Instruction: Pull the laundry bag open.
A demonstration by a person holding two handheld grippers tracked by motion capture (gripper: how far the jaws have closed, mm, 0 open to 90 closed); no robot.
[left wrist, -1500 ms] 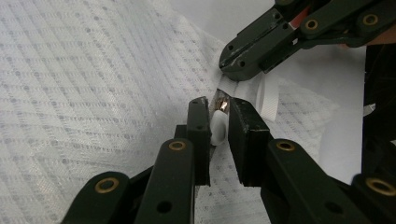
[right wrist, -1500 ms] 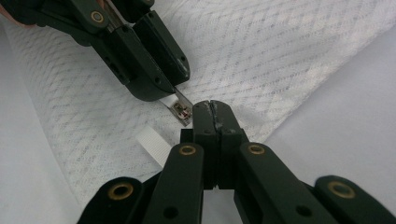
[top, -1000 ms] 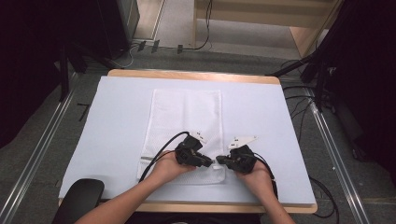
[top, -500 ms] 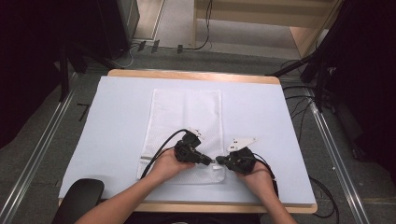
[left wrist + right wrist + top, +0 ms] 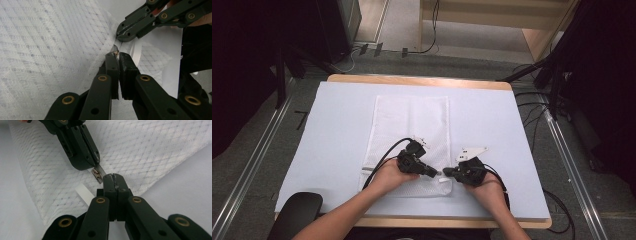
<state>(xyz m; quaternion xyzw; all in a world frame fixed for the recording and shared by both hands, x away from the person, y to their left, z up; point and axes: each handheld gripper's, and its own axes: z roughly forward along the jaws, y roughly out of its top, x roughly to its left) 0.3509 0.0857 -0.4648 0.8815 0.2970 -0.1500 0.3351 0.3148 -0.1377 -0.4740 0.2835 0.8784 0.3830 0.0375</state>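
Observation:
A white mesh bag [image 5: 409, 120] lies flat on the pale table cover, long side running away from me. At its near right corner the two grippers meet tip to tip. My left gripper [image 5: 436, 173] is shut on the small metal zipper pull [image 5: 115, 52], which the right gripper view shows as zipper pull [image 5: 98, 174] under the left gripper [image 5: 93, 166]. My right gripper [image 5: 113, 177] is shut on the bag's edge just beside the pull, and comes in as the right gripper [image 5: 119, 35] from the upper right in the left gripper view. A white ribbon tab [image 5: 85, 192] sticks out below the pull.
The table [image 5: 327, 130] has a wooden rim and a pale cover. A black rounded seat back [image 5: 297, 210] sits at the near left corner. Cables [image 5: 532, 115] trail off the right side. Metal rails run along the floor on both sides.

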